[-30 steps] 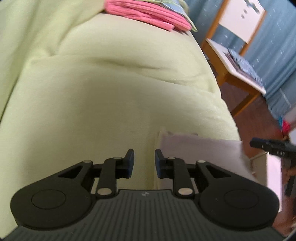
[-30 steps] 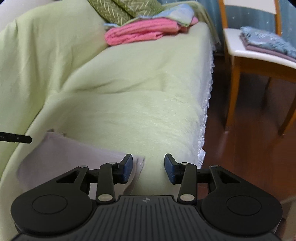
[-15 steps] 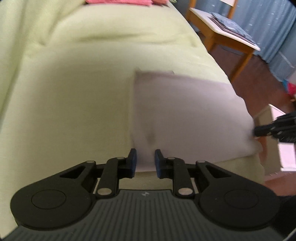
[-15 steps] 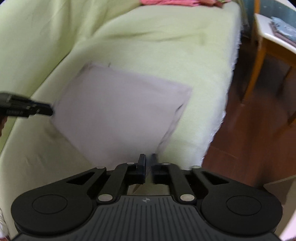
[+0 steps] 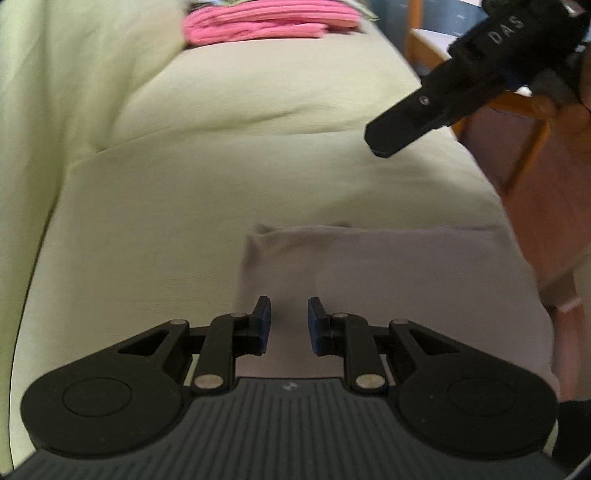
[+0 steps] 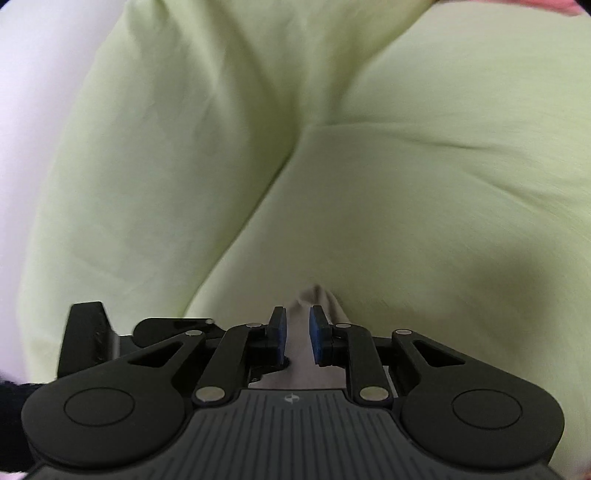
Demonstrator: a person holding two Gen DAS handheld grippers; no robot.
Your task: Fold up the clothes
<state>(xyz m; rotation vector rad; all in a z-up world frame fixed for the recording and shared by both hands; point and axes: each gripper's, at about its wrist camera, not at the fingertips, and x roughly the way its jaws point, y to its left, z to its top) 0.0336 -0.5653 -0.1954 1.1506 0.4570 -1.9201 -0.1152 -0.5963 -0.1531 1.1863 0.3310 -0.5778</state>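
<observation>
A pale lilac cloth (image 5: 399, 280) lies flat on the light green sofa seat (image 5: 229, 177), folded to a rectangle. My left gripper (image 5: 286, 321) is open just above its near left part, holding nothing. In the right wrist view my right gripper (image 6: 297, 328) has a narrow gap between its pads, with a corner of the lilac cloth (image 6: 314, 299) lying between and beyond them; the pads are not pressed on it. The right gripper also shows in the left wrist view (image 5: 417, 122), hovering above the seat.
A pink folded pile (image 5: 266, 24) sits at the far end of the sofa. A wooden chair (image 5: 524, 122) stands to the right over a brown floor. The sofa backrest (image 6: 155, 129) rises on the left.
Both grippers held the cloth's near edge half a second ago. The left has opened wider. The right has let go, opened a little and moved up toward the cloth's far corner.
</observation>
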